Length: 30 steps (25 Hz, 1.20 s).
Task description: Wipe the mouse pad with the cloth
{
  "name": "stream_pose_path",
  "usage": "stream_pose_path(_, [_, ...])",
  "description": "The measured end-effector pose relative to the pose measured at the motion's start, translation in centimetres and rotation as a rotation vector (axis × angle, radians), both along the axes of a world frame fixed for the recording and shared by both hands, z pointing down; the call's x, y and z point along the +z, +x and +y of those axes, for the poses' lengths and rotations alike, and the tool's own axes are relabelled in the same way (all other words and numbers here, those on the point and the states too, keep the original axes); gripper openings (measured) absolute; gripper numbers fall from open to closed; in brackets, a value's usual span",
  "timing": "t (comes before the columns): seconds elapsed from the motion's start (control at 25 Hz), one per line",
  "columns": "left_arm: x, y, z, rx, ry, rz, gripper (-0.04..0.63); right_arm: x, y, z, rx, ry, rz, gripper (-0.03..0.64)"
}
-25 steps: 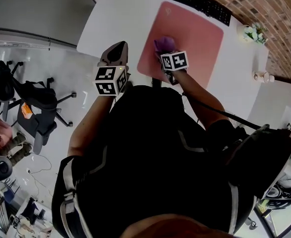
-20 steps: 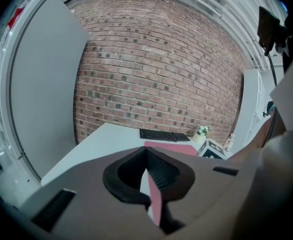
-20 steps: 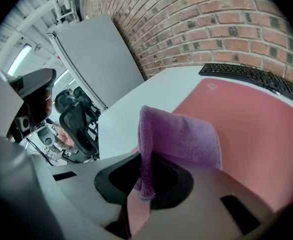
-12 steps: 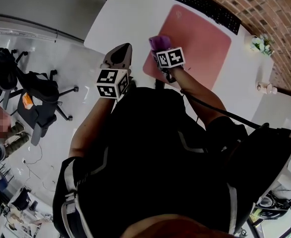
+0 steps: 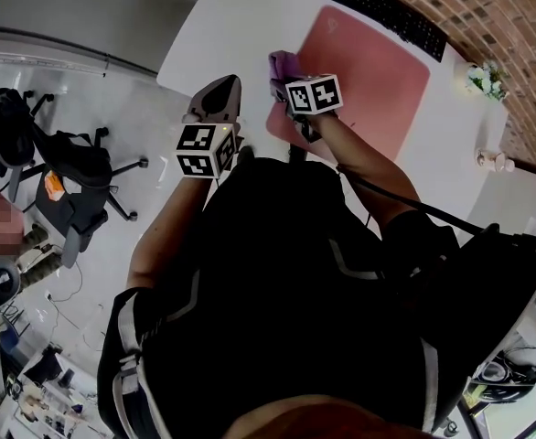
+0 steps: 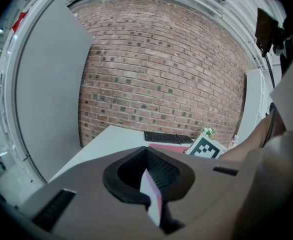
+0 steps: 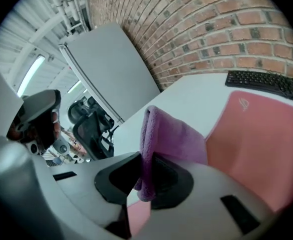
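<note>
Right hand-held gripper (image 7: 144,180): clamped shut on the purple cloth (image 7: 172,136). One fold is pinched upright between the jaws and the rest bunches out in front.

Left hand-held gripper (image 6: 148,183): jaws together with nothing in them. It hangs near the bench's near-left edge, pointing toward the brick wall, and looks idle.

Cloth: sits right at the left edge of the mouse pad (image 5: 364,67). It looks to be half on the pink and half over the bare white bench (image 5: 222,21).

Mouse pad: pink and lying flat on the bench, with its far edge just beside the black keyboard (image 5: 384,12).

Key relation: nearly the whole pad lies to the right of the cloth and a bit ahead of it. The edge the cloth sits on runs away from the person toward the keyboard. So the stroke that counts probably goes rightward across the pink, or forward along that edge.

Nearer hand: the right one, easily. It's already on the pad, while the left is off to the side and not touching it.

Stage (a guess): at the end of a pass on the left border, with lots of pad left to cover.

Watch out: a thin pad like that could skid or ruck up under a sideways drag, since nothing is pinning it. Going too far forward would bump the keyboard.
</note>
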<state>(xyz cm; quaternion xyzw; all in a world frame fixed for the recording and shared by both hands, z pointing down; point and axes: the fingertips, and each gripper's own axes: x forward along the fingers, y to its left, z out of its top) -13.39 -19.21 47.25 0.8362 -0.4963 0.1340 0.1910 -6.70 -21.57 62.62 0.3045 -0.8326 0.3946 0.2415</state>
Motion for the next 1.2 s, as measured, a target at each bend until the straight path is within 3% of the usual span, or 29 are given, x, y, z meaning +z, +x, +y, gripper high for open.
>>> stream_pose_path(0.2, [-0.2,1.2,-1.1,0.046,0.005,0.015,0.003,-4.0,4.1,-1.3,0.154,0.054,-0.116,0.055])
stream_pose_path(0.44, [-0.8,5.3,-2.6,0.146,0.041,0.040,0.002,-7.0,14.8,-1.8,0.391,0.151,-0.114,0.055])
stream_pose_path(0.84, [-0.3,15.0,-2.8,0.367,0.032,0.031,0.002,-4.5,36.2,3.3,0.815,0.170,0.088,0.055])
stream_pose_path(1.04, [0.2,18.2,-2.9,0.425,0.032,0.003,0.003,-2.2,42.7,5.9,0.872,0.141,0.287,0.055])
stream_pose_path(1.2, [0.3,20.1,-2.9,0.443,0.021,0.001,0.003,-0.6,44.5,6.7,0.876,0.105,0.322,0.055])
